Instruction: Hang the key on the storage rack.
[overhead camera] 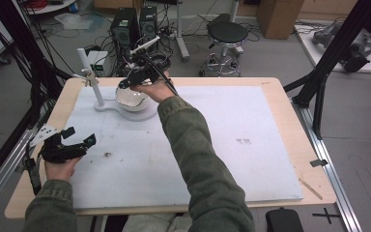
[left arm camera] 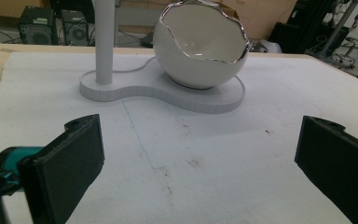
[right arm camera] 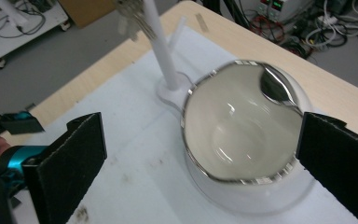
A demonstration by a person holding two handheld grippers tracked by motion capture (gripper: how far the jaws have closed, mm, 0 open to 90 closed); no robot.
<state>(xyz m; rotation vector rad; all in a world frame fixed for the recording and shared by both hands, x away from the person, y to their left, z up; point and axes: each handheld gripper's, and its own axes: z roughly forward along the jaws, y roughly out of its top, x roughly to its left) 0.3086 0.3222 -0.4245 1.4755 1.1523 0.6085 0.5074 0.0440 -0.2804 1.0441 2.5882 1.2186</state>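
Found the bowl (overhead camera: 133, 100) in the upper left of the high view, seated on the round end of a white stand (overhead camera: 147, 115), with a thin post (overhead camera: 89, 77) rising just to its left. Lay on a white mat (overhead camera: 222, 145), well up from the bottom edge.

Held the right tongs (overhead camera: 125, 83) directly above that bowl, arm stretched up the frame from the bottom centre. Showed, in the right gripper view, the right tongs (right arm camera: 200, 135) released, the 2 black pads spread wide at the left and right edges, the bowl (right arm camera: 242, 140) below and between them, touched by neither. Looked straight down into the silver-edged mouth, post (right arm camera: 161, 46) toward the upper left.

Kept the left tongs (overhead camera: 79, 137) at the lower left of the high view, well apart from the bowl. Showed, in the left gripper view, the left tongs (left arm camera: 198, 149) likewise released, empty, bare mat between the pads, the bowl (left arm camera: 200, 46) at top centre with its jagged mouth tipped toward the camera, the stand (left arm camera: 135, 88) under it.

Judged the right tongs far nearer: bowl straight beneath, wide enough to nearly fill the gap, so any grip would turn on dropping down squarely across its width.
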